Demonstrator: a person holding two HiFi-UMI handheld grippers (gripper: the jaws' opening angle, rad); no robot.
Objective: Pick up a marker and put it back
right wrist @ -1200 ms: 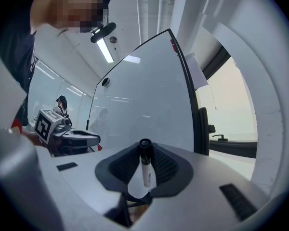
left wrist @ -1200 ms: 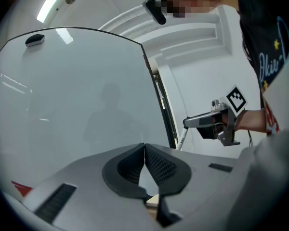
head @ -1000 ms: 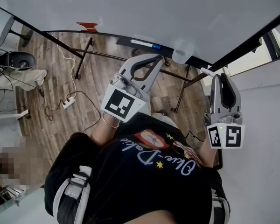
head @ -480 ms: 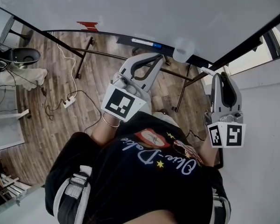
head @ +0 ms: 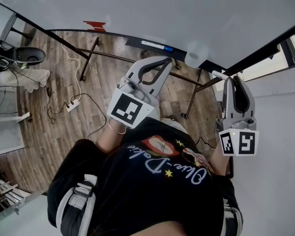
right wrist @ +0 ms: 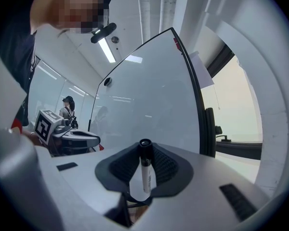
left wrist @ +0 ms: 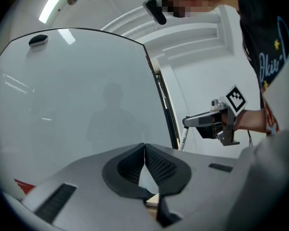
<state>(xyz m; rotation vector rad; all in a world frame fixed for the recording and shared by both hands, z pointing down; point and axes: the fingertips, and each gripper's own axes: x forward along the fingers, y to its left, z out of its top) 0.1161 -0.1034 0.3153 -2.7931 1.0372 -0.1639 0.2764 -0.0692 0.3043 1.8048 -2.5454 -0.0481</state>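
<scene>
Right tongs [right wrist: 144, 149] gripped a marker [right wrist: 146, 174]; left tongs [left wrist: 144, 147] were closed, empty, facing the whiteboard [left wrist: 77, 95].

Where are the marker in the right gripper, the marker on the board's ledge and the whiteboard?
held marker [right wrist: 145, 172]: right gripper view, white barrel between the jaws.
blue-capped marker [head: 155, 45]: head view, white barrel.
whiteboard [head: 152, 9]: head view, bare surface.

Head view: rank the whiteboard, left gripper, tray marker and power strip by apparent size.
1. whiteboard, by far.
2. left gripper, though it is nearest the camera.
3. tray marker and power strip: look alike, marker longer, strip thicker; no ranking.
</scene>
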